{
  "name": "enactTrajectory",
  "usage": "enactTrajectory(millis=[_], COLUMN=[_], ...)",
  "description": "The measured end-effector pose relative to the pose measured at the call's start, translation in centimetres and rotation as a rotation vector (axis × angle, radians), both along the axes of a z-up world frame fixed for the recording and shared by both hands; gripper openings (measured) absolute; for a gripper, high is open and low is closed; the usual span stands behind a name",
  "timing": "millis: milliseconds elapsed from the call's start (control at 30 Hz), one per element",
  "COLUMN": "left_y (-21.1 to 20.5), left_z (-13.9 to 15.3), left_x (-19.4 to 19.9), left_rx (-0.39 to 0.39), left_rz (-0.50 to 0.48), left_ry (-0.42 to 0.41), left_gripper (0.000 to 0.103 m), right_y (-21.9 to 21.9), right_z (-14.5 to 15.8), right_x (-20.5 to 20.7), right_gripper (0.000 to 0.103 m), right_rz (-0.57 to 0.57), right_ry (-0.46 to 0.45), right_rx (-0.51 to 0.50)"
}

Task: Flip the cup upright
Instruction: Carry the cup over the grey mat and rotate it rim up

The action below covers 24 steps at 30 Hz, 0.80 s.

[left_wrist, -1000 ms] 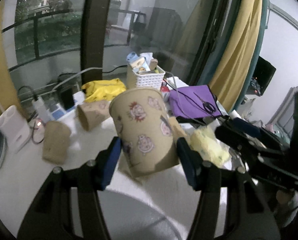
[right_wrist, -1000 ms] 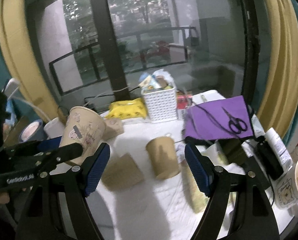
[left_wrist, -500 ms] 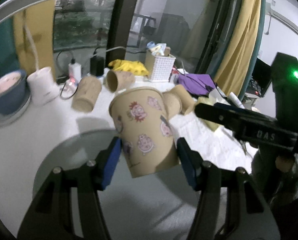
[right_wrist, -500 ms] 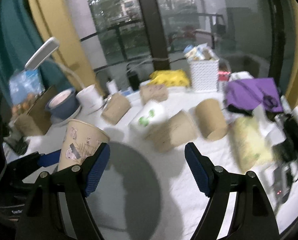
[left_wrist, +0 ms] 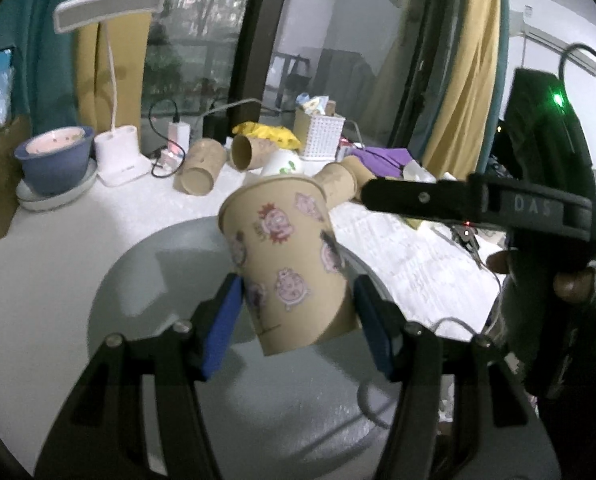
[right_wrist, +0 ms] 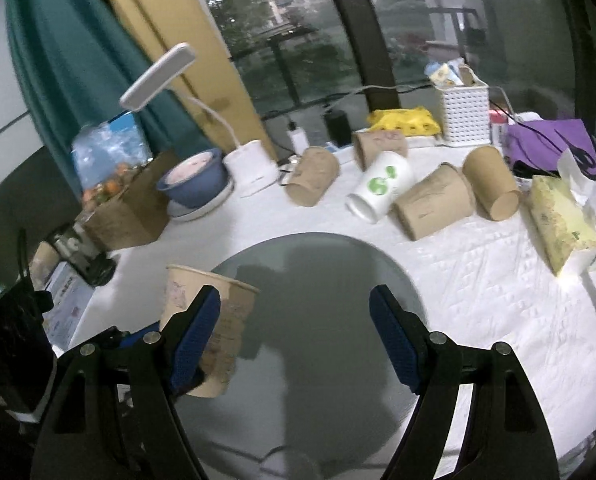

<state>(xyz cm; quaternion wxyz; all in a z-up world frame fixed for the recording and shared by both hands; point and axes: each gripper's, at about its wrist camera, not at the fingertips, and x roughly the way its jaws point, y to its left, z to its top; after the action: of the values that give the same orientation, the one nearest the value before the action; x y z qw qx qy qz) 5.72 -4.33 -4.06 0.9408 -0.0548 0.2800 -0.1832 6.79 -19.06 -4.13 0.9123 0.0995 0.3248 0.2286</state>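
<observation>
Above the grey round mat (left_wrist: 145,280), the left hand-held gripper (left_wrist: 298,312) pinches the light, crushable paper cup (left_wrist: 285,264) low on its wall, mouth up; the right hand-held gripper (right_wrist: 293,340) gapes wide, empty.

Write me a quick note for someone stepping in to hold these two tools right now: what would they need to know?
Left gripper: jaws shut on the pig-print cup, held mouth up with a slight tilt over the grey round mat.
Right gripper: jaws open, holding nothing.
Done: this cup is picked up and turned mouth up.
Left: set it standing on the mat and let go.
Five other cups, such as the white cup, lie on their sides behind.
</observation>
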Motion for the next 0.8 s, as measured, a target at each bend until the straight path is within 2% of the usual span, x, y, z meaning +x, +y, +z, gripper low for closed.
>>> enactTrajectory(millis=[300,433,800], left_y=[1.0,1.3,1.0], left_z=[-1.2,-1.6,-1.5], left_x=[-3.3,-3.9,-5.7], left_rx=[-0.019,-0.025,-0.022], left_rz=[0.006,0.007,-0.038], left_ry=[-0.054,-0.077,-0.155], left_gripper=[0.059,0.059,0.059], right_y=[3.8,5.0,6.5], right_z=[0.3,-0.3,-1.6], right_x=[-2.8,-2.8,-2.6], right_gripper=[0.08,0.08,0.08], right_rz=[0.08,0.142,0.196], right_ry=[-0.014,0.02,0.092], right_rx=[-0.022,0.013,0.048])
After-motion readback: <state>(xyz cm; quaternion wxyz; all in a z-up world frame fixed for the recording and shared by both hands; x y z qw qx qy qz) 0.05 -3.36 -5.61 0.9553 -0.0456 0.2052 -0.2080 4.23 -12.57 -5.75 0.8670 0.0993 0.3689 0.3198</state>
